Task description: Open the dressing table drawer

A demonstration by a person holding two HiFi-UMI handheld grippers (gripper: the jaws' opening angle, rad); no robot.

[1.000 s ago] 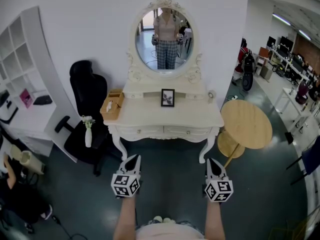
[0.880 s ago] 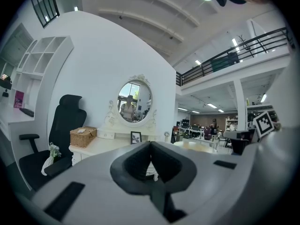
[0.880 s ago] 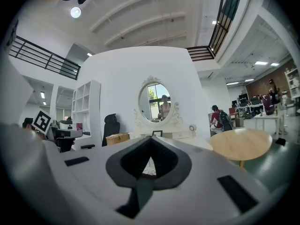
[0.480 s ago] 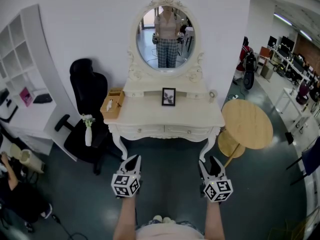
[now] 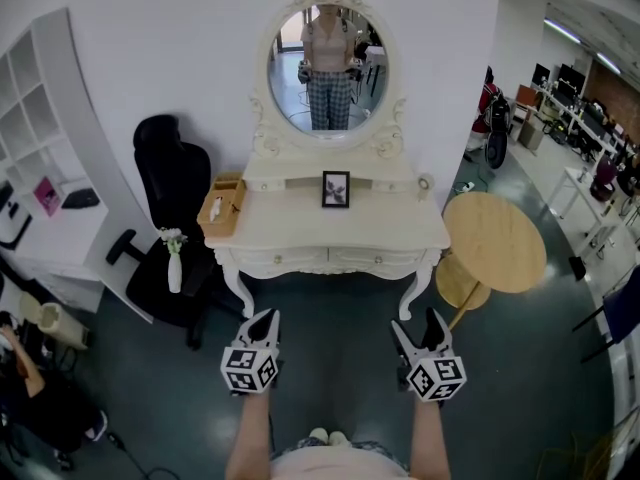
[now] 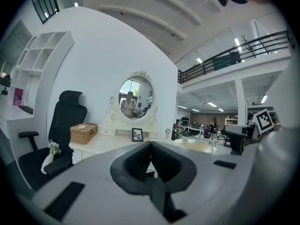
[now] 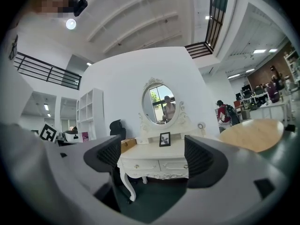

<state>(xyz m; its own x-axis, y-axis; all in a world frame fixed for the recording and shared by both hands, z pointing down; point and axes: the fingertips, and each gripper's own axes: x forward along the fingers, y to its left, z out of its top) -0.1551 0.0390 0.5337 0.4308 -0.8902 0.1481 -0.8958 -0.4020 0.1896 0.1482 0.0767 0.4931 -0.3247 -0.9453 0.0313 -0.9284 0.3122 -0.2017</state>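
**drawers shut, both grippers short of the table**

head view: a white carved dressing table stands against a plain white wall. two drawer fronts sit side by side under its top, both flush with the frame. on the top, a small black-framed picture stands at the middle rear and a tan woven basket box at the view's left end. an oval white-framed mirror rises behind them. a black office chair and a slim white vase with flowers are at the table's left. a round light-wood side table is just beside its right end. the left gripper and the right gripper are held low over the dark floor, in front of the table and well apart from it. the left tips meet in a point. the right tips are spread in a v.

left gripper view: jaws together, pads meeting, nothing between them. the dressing table shows beyond them, towards the left.

right gripper view: jaws wide and opening, no object between the pads. the drawer fronts appear in the gap, far off. each carries a small knob and neither is touched.
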